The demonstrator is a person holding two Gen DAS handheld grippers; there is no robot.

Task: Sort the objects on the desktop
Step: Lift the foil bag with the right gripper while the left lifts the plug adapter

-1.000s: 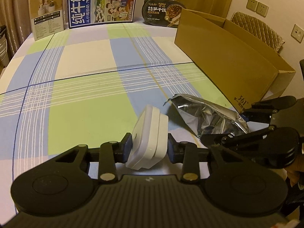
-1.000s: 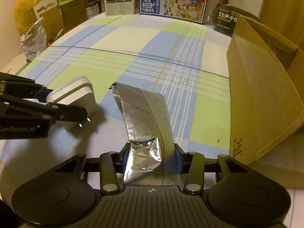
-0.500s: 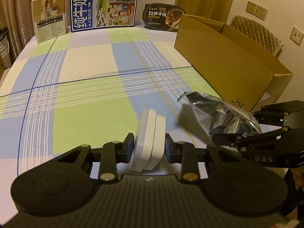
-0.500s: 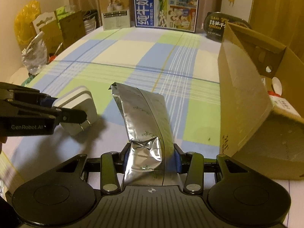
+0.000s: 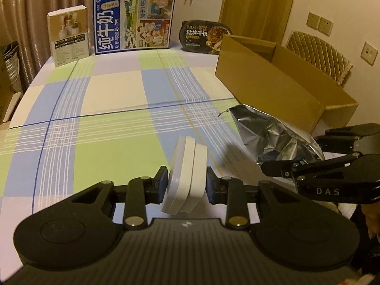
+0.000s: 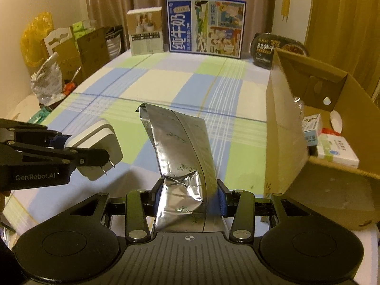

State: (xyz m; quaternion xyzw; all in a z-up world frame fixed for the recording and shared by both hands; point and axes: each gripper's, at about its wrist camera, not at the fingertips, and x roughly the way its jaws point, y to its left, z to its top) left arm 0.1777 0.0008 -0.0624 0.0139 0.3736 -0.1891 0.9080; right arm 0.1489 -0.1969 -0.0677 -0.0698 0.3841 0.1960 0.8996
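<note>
- Your left gripper (image 5: 186, 185), marked "GenRobot.AI": clamped on white plug adapter (image 5: 185, 175).
- Your right gripper (image 6: 188, 200), marked "DAS": clamped on foil pouch (image 6: 180, 152), frame ctr.
- Cardboard box (image 6: 285, 128) at right.

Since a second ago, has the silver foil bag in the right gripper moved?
Yes. In the left wrist view, the foil bag has gone up and toward the cardboard box; its torn top now overlaps the box's near wall.

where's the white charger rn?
Clamped in the left hand-held gripper, the white charger is off the checked tablecloth, left of the foil bag.
</note>
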